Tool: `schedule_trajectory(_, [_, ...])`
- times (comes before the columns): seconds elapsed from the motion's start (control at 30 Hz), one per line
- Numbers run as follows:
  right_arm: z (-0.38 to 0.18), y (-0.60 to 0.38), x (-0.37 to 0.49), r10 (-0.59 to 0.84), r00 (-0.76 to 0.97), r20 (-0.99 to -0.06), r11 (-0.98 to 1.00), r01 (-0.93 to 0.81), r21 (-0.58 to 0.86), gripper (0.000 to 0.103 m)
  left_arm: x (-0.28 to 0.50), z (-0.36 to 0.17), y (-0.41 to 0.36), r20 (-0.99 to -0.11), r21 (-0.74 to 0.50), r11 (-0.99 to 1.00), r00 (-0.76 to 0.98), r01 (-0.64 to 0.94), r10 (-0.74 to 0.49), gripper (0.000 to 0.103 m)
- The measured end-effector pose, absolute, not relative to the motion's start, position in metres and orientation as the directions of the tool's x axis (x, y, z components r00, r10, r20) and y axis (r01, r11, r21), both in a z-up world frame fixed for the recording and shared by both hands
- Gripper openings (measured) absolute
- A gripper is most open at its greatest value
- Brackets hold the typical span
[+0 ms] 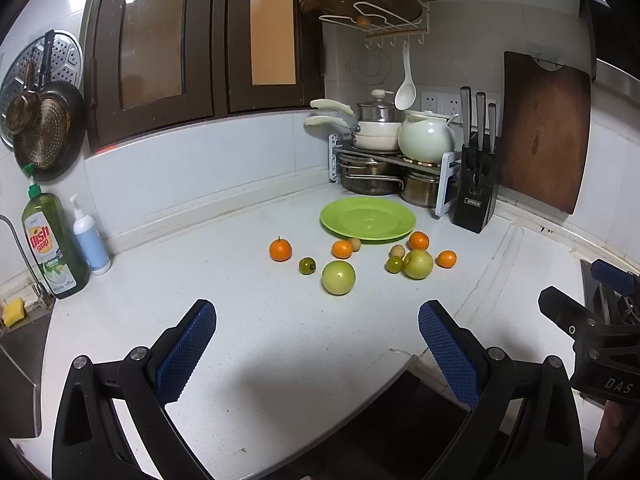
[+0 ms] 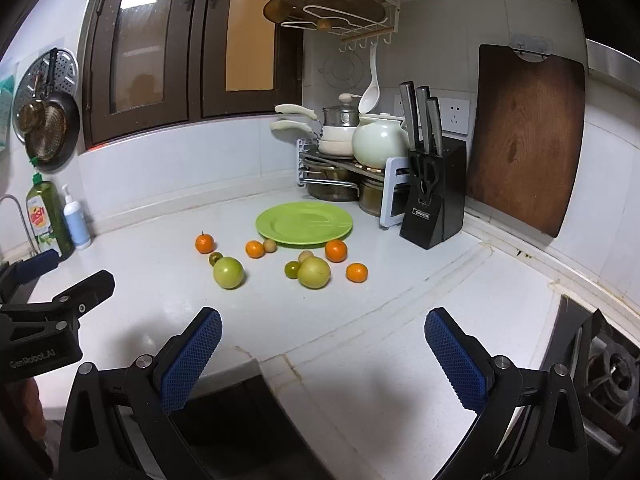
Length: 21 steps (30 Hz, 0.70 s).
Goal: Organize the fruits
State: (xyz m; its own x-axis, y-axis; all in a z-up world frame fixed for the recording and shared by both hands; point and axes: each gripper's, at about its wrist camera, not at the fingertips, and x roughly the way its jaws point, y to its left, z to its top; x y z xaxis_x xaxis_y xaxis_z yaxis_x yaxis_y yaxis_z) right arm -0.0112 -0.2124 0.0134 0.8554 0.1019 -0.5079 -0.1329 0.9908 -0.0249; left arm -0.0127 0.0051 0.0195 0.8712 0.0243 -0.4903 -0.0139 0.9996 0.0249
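A green plate [image 1: 368, 220] [image 2: 304, 224] lies bare on the white counter near the corner. In front of it are scattered fruits: several small oranges [image 1: 280, 249] [image 2: 205, 243], two large green fruits [image 1: 338, 277] [image 2: 228, 273], two small dark green ones [image 1: 307, 266] [image 2: 216, 258] and two small tan ones [image 1: 396, 251] [image 2: 305, 256]. My left gripper [image 1: 318, 316] hangs open over the counter's front, well short of the fruit, nothing between its blue pads. My right gripper [image 2: 322, 324] is likewise open and holds nothing, to the right of the left one.
A pot rack [image 1: 384, 168] with pans and a white kettle [image 2: 380, 140] fills the corner, a black knife block [image 2: 434, 200] beside it. A wooden cutting board [image 2: 524, 136] leans on the right wall. Dish soap [image 1: 52, 240] and the sink are at left, a stove burner [image 2: 608, 368] at right.
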Motion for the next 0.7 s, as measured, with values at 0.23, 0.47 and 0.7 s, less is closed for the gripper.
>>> schedule_trajectory(0.23, [0.0129,-0.2088,-0.0117,0.109,0.855,-0.508,0.990,-0.142,-0.027,0.102,-0.0165,0.0194,0.0054,-0.483,0.016,1.000,0.875,-0.026,0.031,0.103])
schedule_trajectory(0.47, [0.0120,-0.2080,-0.0137,0.112,0.856,-0.504,0.989,-0.144,-0.026,0.102,-0.0209,0.0209,0.0038,-0.469,0.017,1.000,0.883,-0.023,0.028,0.103])
schedule_trajectory(0.7, [0.0113,-0.2072,-0.0155,0.111,0.858,-0.502,0.990,-0.142,-0.023,0.102,-0.0224,0.0202,0.0026,-0.465,0.014,1.000,0.885,-0.019,0.023,0.103])
